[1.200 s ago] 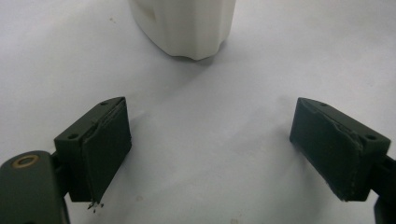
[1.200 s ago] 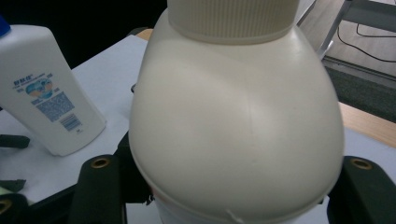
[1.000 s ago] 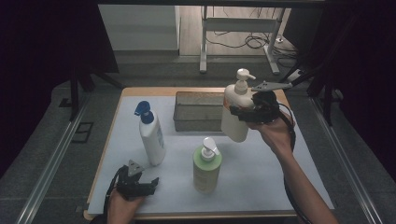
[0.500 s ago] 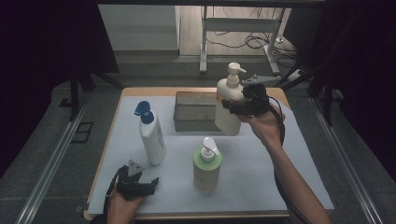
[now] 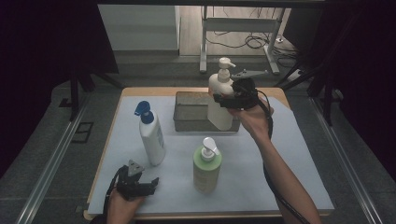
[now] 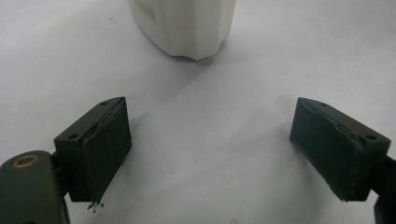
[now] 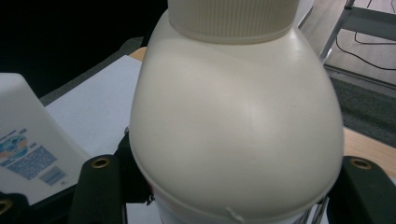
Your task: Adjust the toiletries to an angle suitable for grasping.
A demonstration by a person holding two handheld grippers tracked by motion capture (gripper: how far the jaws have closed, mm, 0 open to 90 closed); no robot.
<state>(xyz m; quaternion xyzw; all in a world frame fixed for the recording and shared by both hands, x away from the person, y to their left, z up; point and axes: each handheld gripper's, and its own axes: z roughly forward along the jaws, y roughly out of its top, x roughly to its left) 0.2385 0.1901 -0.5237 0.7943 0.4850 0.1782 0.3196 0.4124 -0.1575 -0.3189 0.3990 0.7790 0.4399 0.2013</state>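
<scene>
My right gripper is shut on a cream pump bottle and holds it upright over the right end of a grey mesh basket at the back of the table. In the right gripper view the cream bottle bulges between the jaws. My left gripper lies at the front left of the white mat, open, with nothing between its jaws. A white bottle with a blue spray cap stands just beyond it, its base ahead of the jaws. A green pump bottle stands at the front centre.
The white mat covers a wooden table whose edge shows at the back right. Dark floor and metal rails run along both sides. A metal frame with cables stands behind the table.
My right gripper has carried the cream bottle leftward, from beside the basket's right end to over it. The left gripper has stayed still.
</scene>
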